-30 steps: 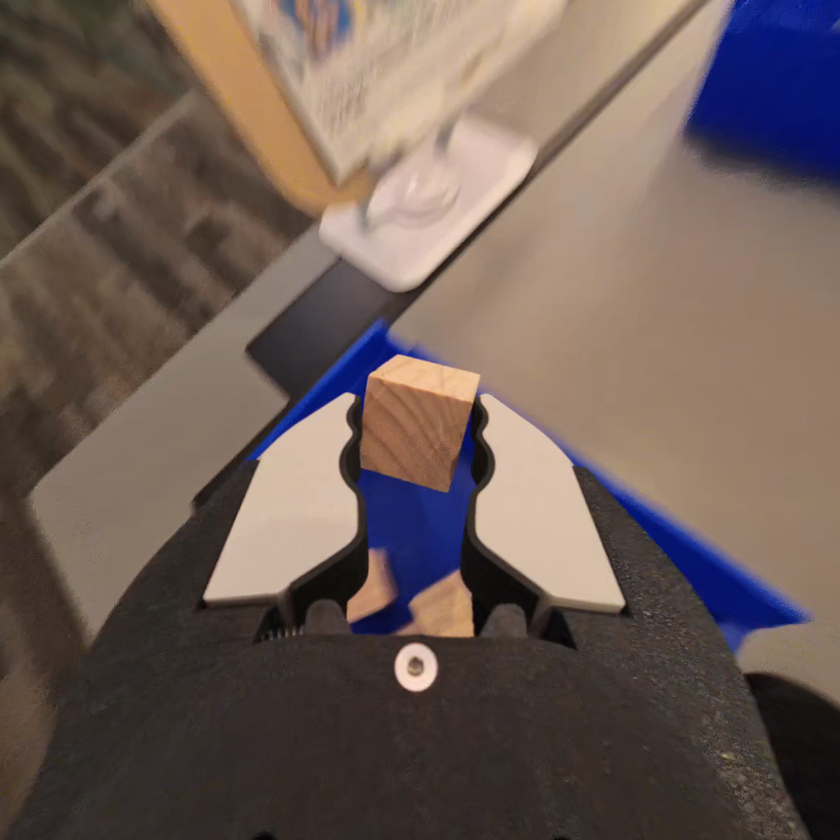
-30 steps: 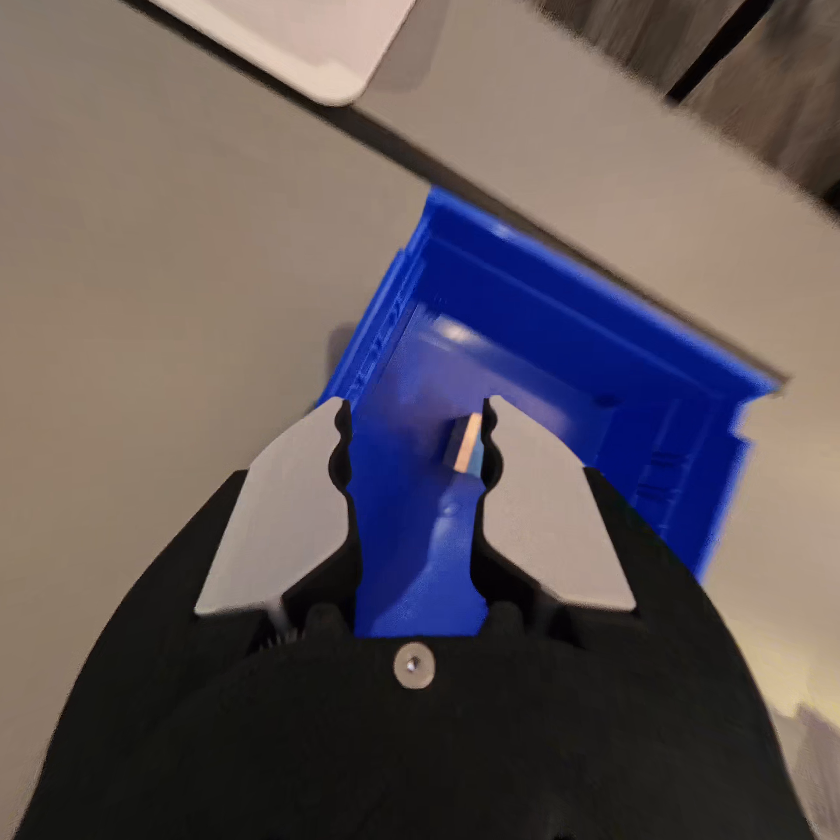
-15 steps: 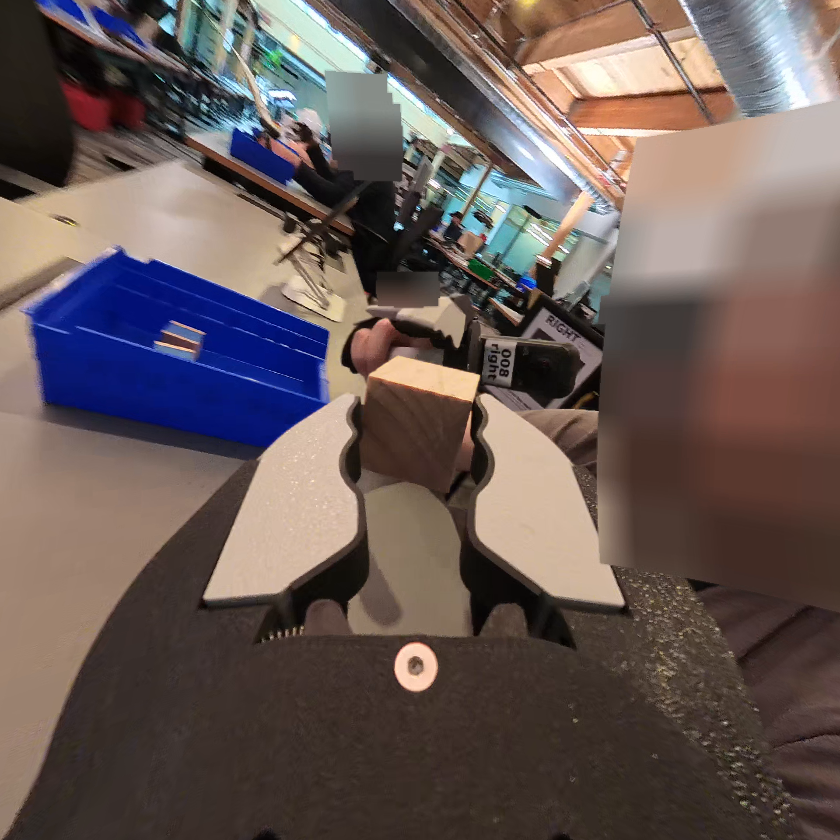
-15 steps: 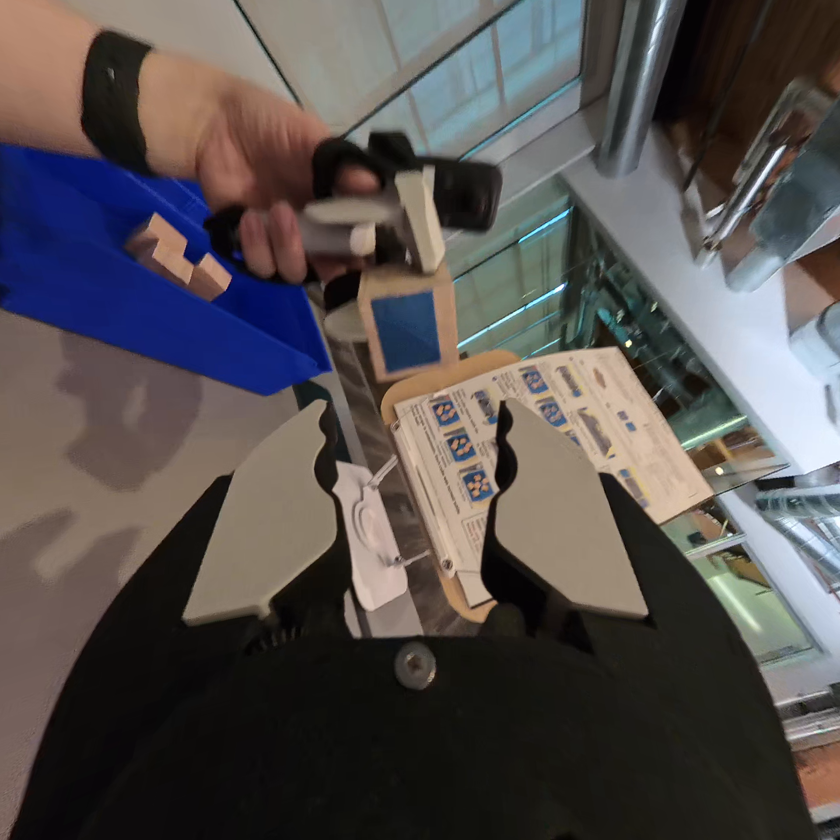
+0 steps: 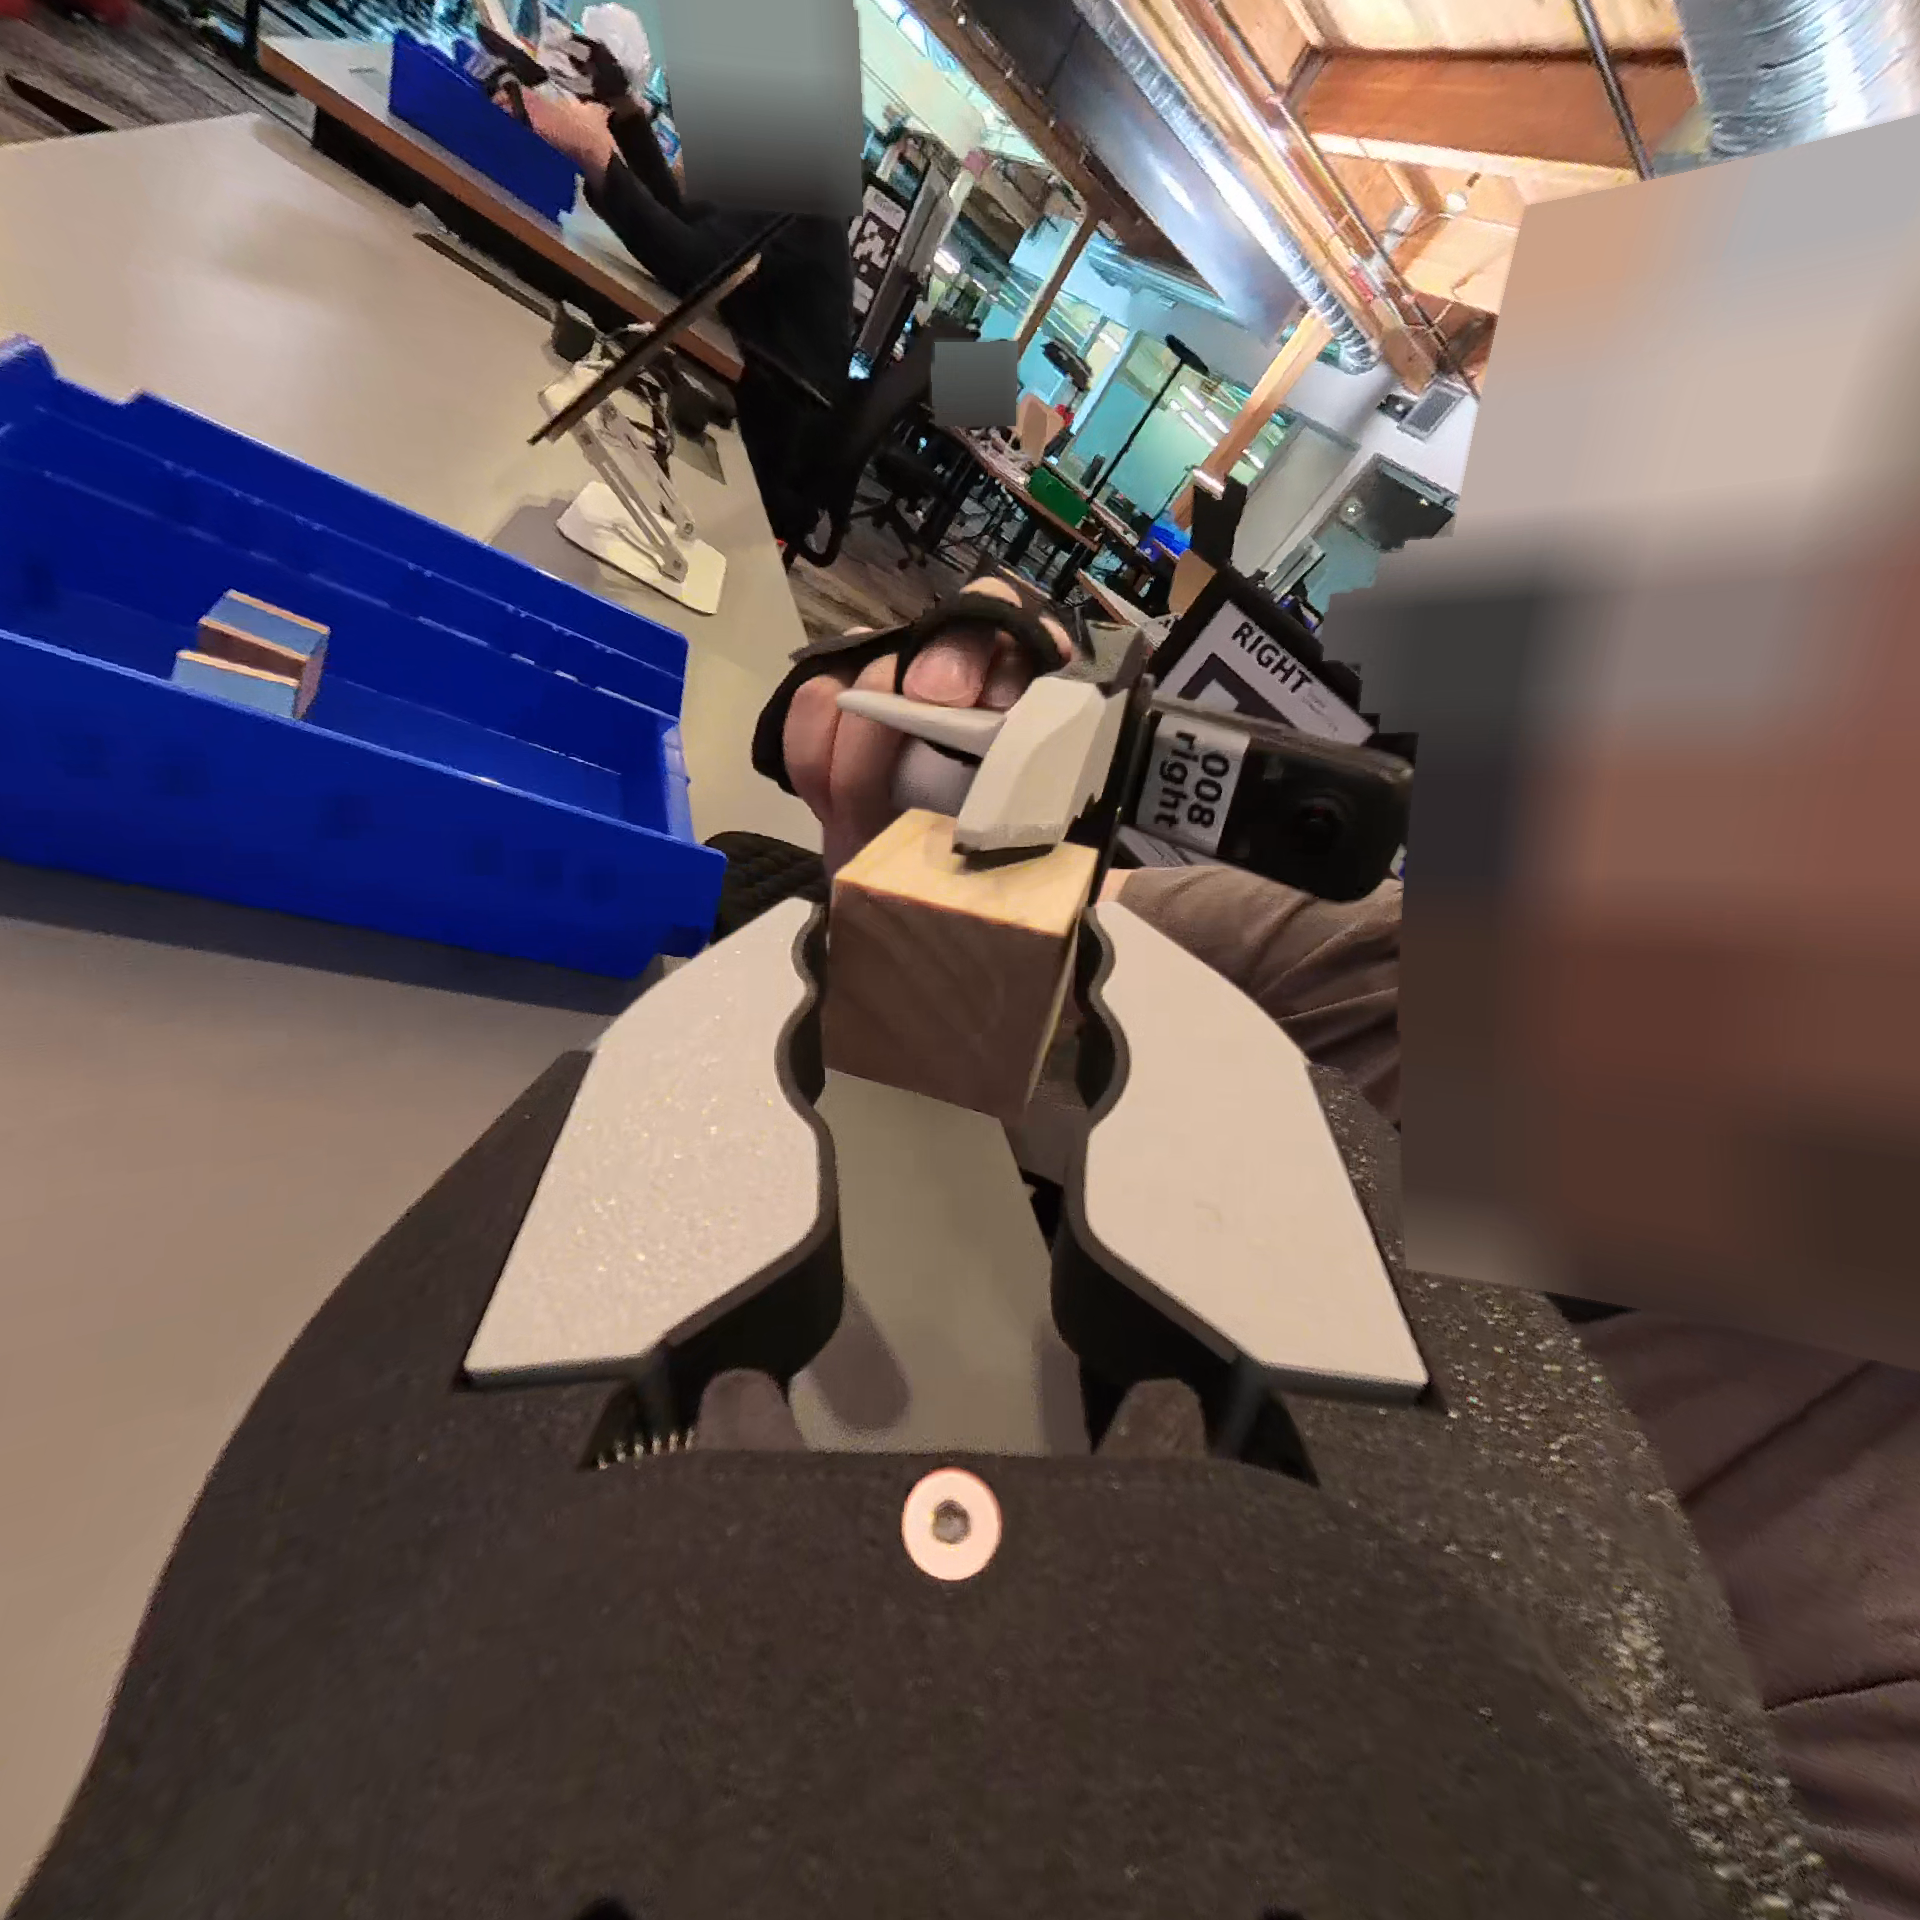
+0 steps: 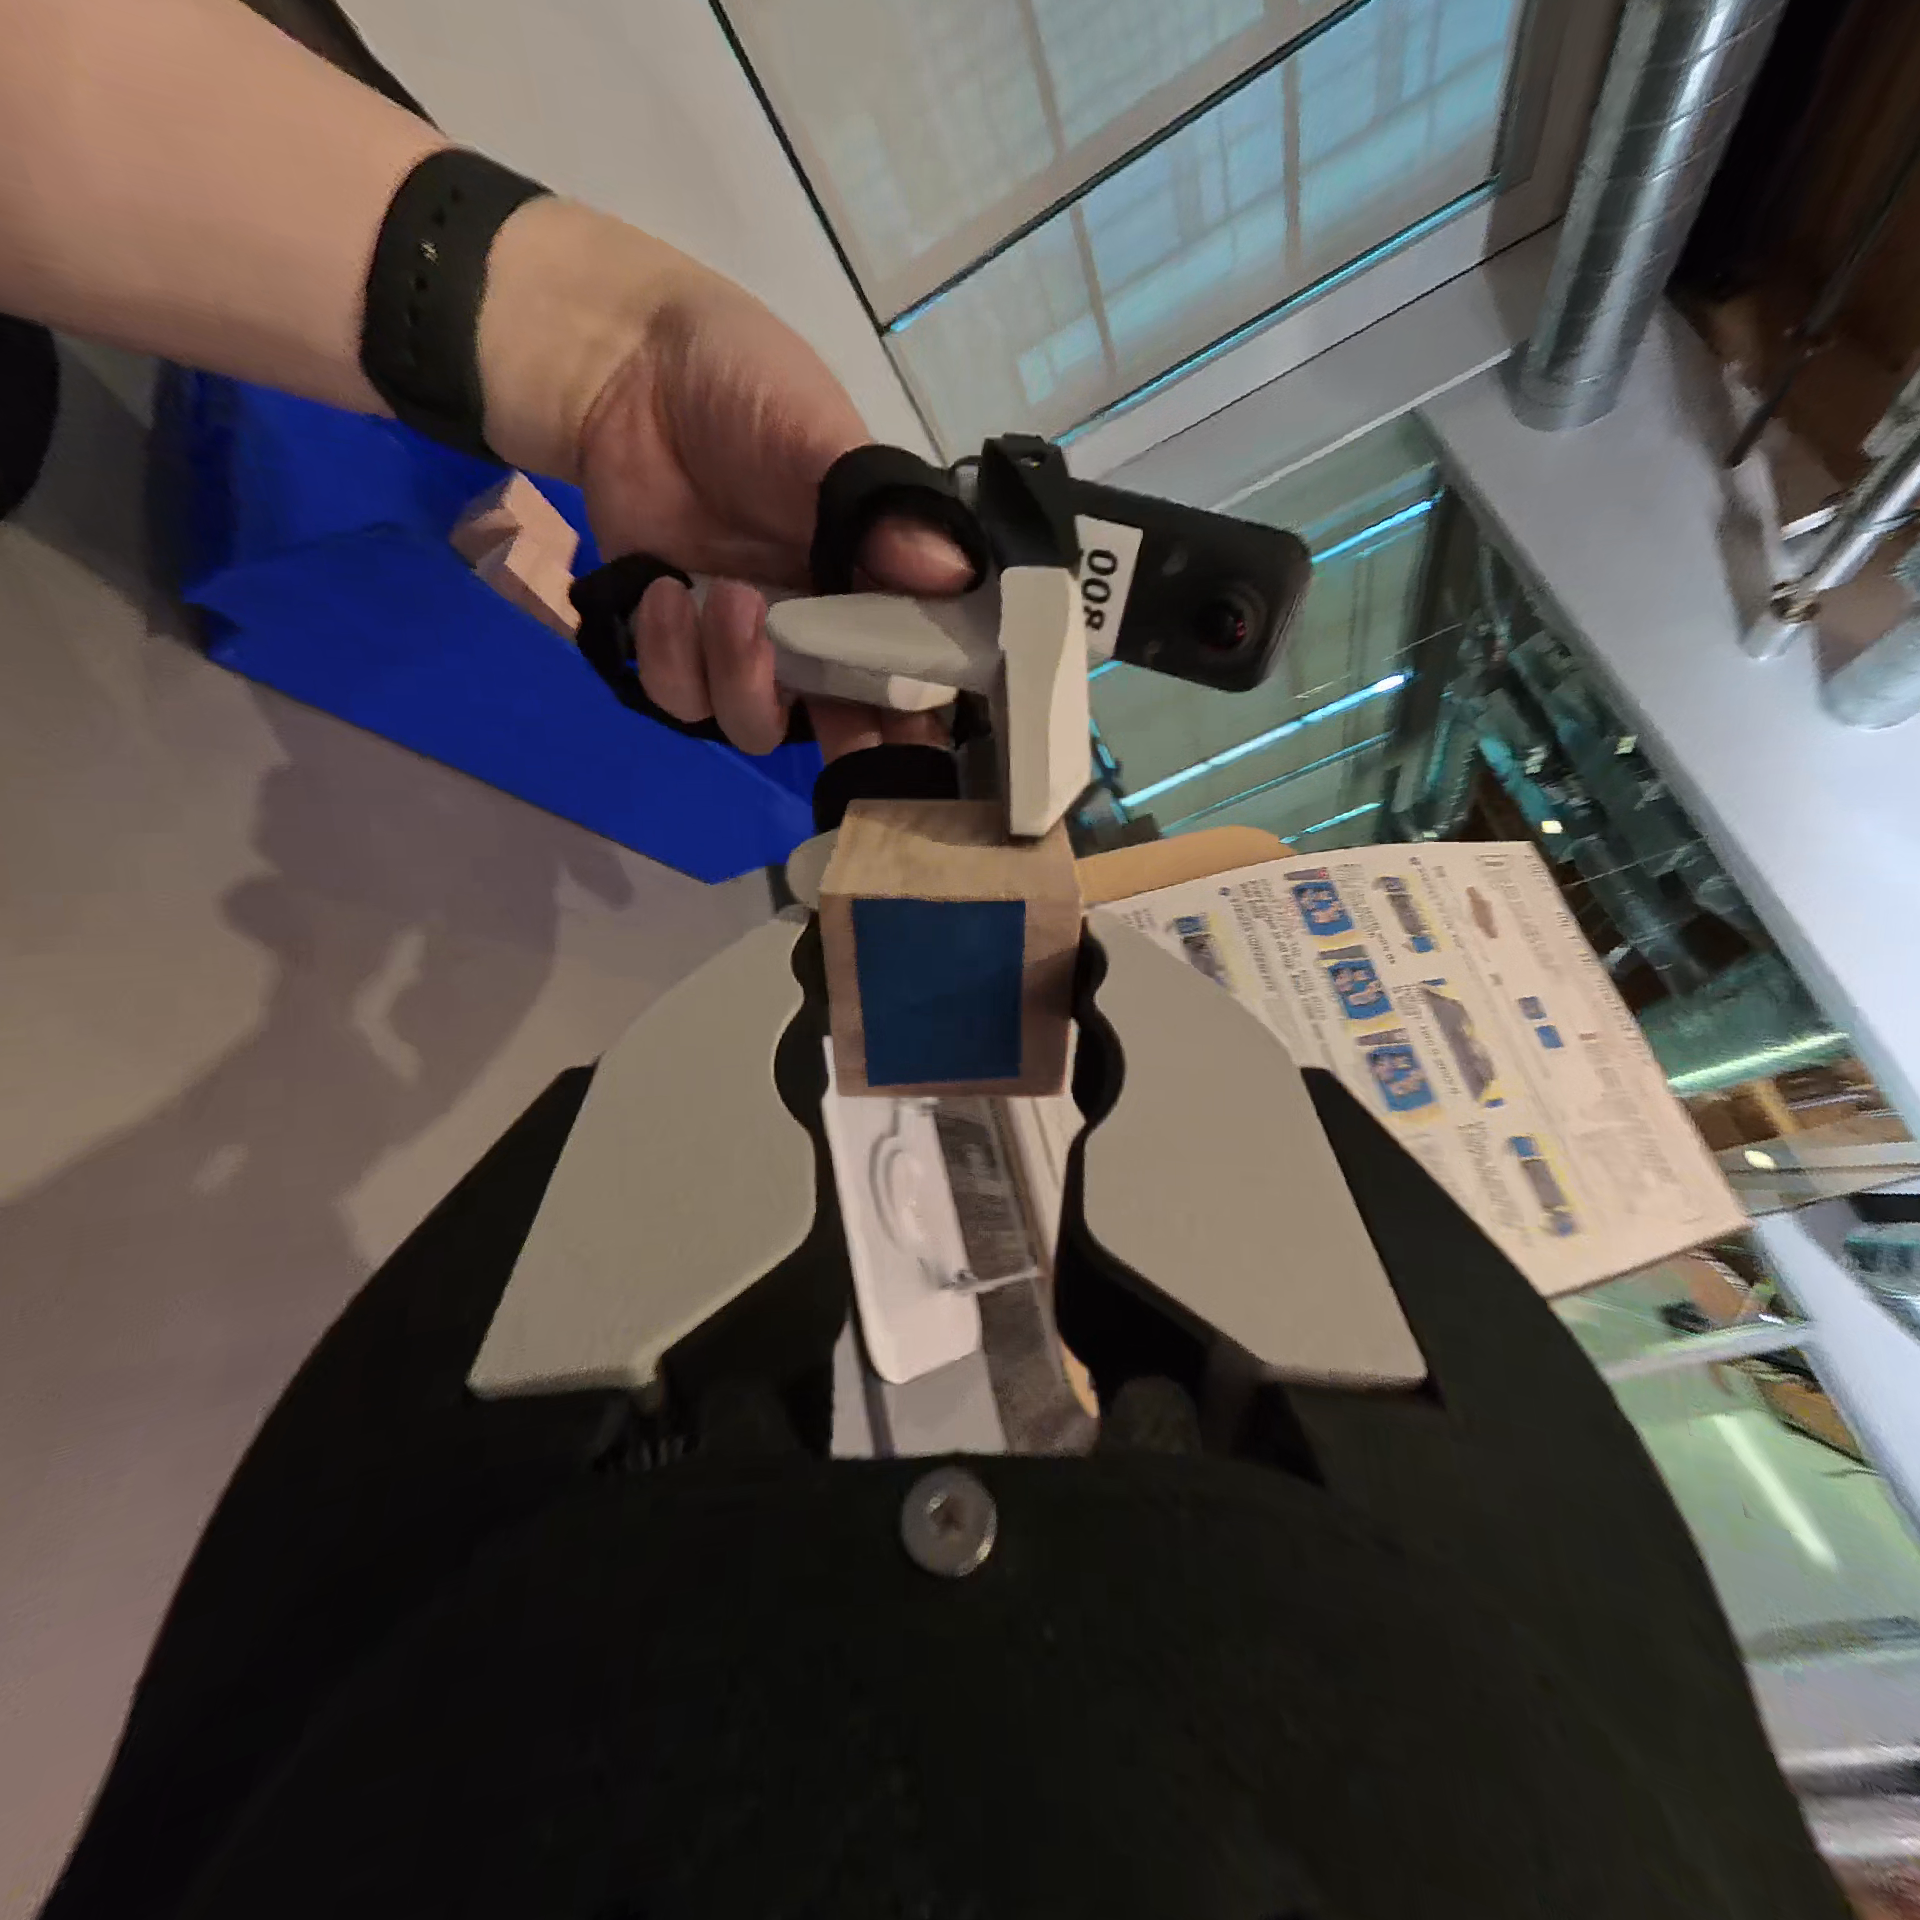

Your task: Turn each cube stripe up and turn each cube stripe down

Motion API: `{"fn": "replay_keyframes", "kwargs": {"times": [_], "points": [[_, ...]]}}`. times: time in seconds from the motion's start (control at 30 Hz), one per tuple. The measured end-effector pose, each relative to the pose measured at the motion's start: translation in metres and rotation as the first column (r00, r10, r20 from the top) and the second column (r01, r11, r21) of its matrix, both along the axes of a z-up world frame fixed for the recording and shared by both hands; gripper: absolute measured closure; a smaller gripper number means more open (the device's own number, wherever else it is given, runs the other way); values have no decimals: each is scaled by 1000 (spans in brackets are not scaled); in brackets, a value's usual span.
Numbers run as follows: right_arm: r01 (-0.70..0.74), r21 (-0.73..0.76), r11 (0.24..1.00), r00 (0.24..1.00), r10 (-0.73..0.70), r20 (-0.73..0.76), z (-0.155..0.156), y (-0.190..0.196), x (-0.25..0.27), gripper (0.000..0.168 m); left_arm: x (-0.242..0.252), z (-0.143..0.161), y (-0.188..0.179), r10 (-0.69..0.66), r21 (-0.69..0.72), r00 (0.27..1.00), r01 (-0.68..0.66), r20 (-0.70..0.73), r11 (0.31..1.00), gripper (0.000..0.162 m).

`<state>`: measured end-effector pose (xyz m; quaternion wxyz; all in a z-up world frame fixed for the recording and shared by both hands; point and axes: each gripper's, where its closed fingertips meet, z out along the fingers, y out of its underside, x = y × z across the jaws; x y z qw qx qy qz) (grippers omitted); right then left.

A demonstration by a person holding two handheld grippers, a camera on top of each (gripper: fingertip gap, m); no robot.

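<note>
A wooden cube (image 5: 935, 997) is held in the air above the grey table, both grippers around it. My left gripper (image 5: 951, 966) is shut on its sides. My right gripper (image 6: 940, 987) is closed on the same cube (image 6: 940, 987) from the opposite direction, and the cube's blue stripe face points at the right wrist camera. In the left wrist view, one finger (image 5: 1023, 769) of the right gripper lies on the cube's top. In the right wrist view, one finger (image 6: 1029, 707) of the left gripper lies on its top. Two more cubes (image 5: 260, 649) lie in the blue bin (image 5: 364, 842), blue faces up.
The blue bin (image 6: 468, 665) sits on the grey table (image 5: 208, 1143) to the left. A picture sheet on a brown board (image 6: 1434, 1039) stands on a white base (image 6: 914, 1247) behind the cube. A folding stand (image 5: 644, 520) is at the table's far edge.
My left gripper lifted the cube out of the bin and turned toward my right gripper. The right gripper left the bin, came up to the cube and narrowed its fingers around it.
</note>
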<state>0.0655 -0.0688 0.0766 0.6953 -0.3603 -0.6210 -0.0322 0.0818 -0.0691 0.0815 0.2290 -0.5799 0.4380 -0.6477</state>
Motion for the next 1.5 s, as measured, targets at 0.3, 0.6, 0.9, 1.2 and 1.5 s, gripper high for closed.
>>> {"fn": "replay_keyframes", "kwargs": {"times": [0.3,0.6,0.9,1.2,1.5], "points": [[175,-805,567,904,-415,-97,8,99,155,123,-41,22,25,189,128,982,-188,11,974,115],[345,-909,-235,706,-573,416,-160,153,237,123,-39,15,20,173,141,984,-166,-42,976,119],[450,-824,-344,586,-583,563,-204,162,237,123,-34,10,16,149,137,987,-140,-64,981,121],[525,-782,-337,502,-619,604,-215,171,245,122,-29,6,9,121,151,989,-107,-87,983,122],[486,-838,-248,542,-666,511,-171,171,249,111,-39,16,4,133,178,988,-117,-79,977,123]]}}
